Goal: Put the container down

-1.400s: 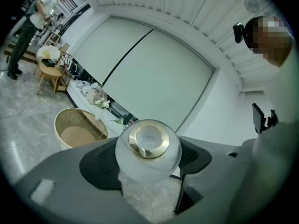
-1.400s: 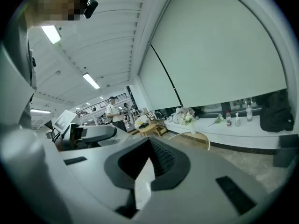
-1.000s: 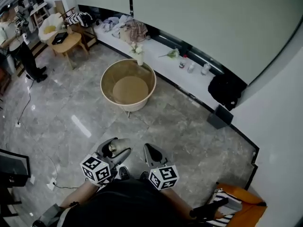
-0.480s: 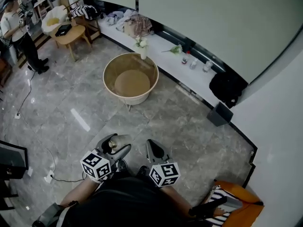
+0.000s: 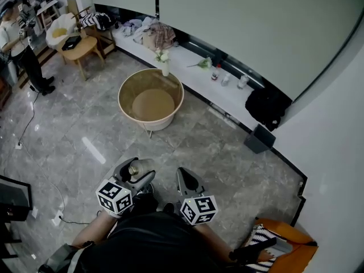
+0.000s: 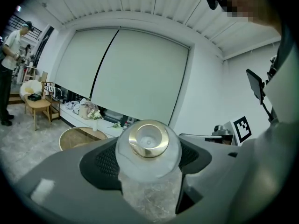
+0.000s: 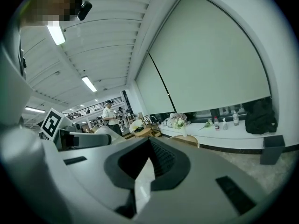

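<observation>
Now the left tongs (image 5: pixel 139 170) grip a clear container (image 6: pixel 149 158) above the floor (image 5: pixel 222 152).
Its long axis seems to run along the jaws, gold-ringed end tilted upward. The right tongs (image 5: pixel 183 176) are clenched on nothing, just beside. Ahead stands a round, rimmed surface (image 5: pixel 126 84), well apart, with bare grey floor between; a white ledge (image 5: pixel 190 75) lines the wall beyond.
</observation>
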`<state>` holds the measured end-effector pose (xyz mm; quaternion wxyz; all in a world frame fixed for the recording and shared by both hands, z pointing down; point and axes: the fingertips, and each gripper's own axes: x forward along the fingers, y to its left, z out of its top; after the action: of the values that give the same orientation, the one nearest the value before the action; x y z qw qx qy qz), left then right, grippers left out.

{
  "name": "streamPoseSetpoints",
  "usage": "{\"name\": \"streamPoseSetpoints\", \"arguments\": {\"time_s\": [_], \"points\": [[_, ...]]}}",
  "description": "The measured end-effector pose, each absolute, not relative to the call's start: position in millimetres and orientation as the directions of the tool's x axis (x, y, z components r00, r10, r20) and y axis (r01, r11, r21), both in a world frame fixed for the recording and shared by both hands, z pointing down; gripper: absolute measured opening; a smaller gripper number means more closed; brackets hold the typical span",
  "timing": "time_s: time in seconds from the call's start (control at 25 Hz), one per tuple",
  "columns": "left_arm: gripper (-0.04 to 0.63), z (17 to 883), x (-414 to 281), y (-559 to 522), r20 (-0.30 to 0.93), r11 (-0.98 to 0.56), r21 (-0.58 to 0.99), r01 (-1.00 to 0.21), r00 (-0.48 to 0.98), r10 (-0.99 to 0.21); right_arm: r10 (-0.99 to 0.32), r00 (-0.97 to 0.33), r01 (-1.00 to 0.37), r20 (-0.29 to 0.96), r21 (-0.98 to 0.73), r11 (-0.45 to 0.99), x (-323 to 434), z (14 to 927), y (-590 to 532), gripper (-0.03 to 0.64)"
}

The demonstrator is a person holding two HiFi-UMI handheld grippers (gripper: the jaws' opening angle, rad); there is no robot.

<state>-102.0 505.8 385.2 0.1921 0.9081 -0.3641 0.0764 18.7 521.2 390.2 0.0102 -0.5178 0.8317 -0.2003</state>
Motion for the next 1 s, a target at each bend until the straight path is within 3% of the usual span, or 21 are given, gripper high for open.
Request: {"name": "streamPoseSetpoints", "arguments": {"time_s": [0.48, 1.0], "points": [[0.331, 431, -96, 420, 0.362, -0.697, 0.317, -0.643, 0.762, -0.537, -0.898, -0.353, -0.901, 0.26, -0.353, 0.252, 32, 414, 446, 0.002], [0.331, 447, -133, 325, 0.362, -0.736, 0.326, -0.594, 0.797, -0.483, -0.886, -0.309, -0.926, 0.347, -0.321, 0.198, -6, 431, 355, 0.002]]}}
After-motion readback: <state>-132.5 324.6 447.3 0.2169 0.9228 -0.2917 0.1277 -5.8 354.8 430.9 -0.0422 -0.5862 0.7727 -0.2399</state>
